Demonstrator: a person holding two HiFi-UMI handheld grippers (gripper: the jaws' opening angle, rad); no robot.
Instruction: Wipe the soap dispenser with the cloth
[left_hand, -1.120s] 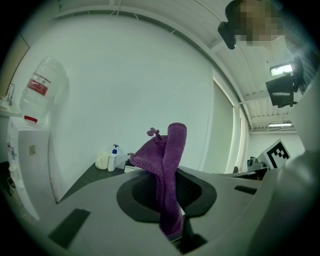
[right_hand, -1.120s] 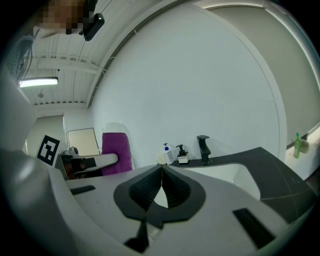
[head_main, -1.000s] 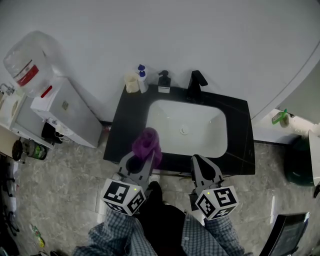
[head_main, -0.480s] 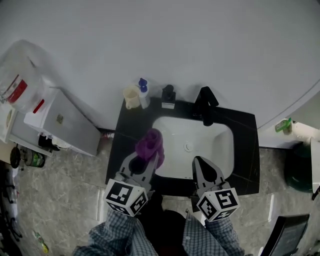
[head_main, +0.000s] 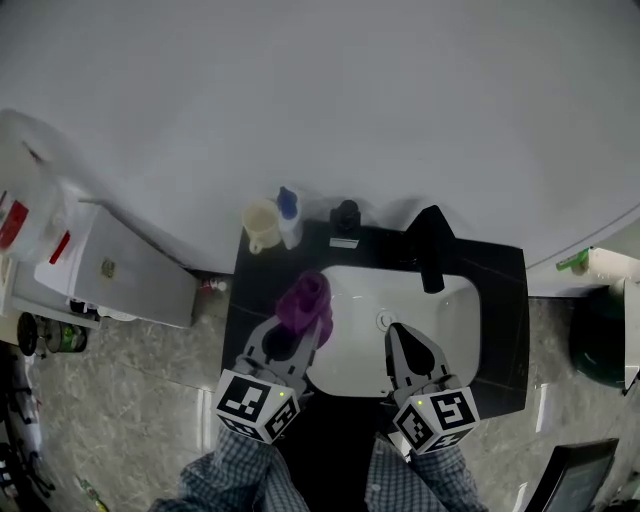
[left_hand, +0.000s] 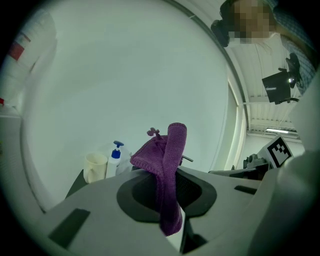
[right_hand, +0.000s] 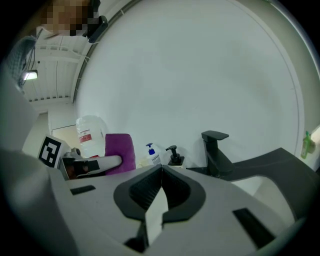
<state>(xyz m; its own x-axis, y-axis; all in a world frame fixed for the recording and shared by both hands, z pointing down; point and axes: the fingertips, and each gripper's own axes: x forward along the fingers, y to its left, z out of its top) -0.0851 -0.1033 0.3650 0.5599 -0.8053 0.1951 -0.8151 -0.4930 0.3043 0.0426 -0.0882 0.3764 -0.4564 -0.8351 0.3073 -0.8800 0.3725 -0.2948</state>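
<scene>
While the left gripper (head_main: 300, 330) is pinched tight on the purple cloth (head_main: 303, 300), the right gripper (head_main: 396, 332) has its two jaws pressed together with nothing between them. Both are held side by side over the front of the white sink (head_main: 445, 335). The left one is above the sink's left edge and the right one is above the middle. The cloth sticks up out of the jaws in a bunch, and one end hangs down between them. The soap dispenser (head_main: 345, 217) — the small black one with a pump on top — stands at the back of the black counter (head_main: 250, 290), close to the wall and well apart from the cloth. Just to its left is a white bottle with a blue pump (head_main: 288, 214), and beside that is a pale cup (head_main: 261, 225). On the dispenser's right stands the tall black tap (head_main: 431, 248), which reaches out over the sink. Left of the counter, on the grey stone floor (head_main: 150, 390), is a white water cooler (head_main: 120, 275). The person's checked sleeves (head_main: 240, 470) show at the bottom of the head view.
</scene>
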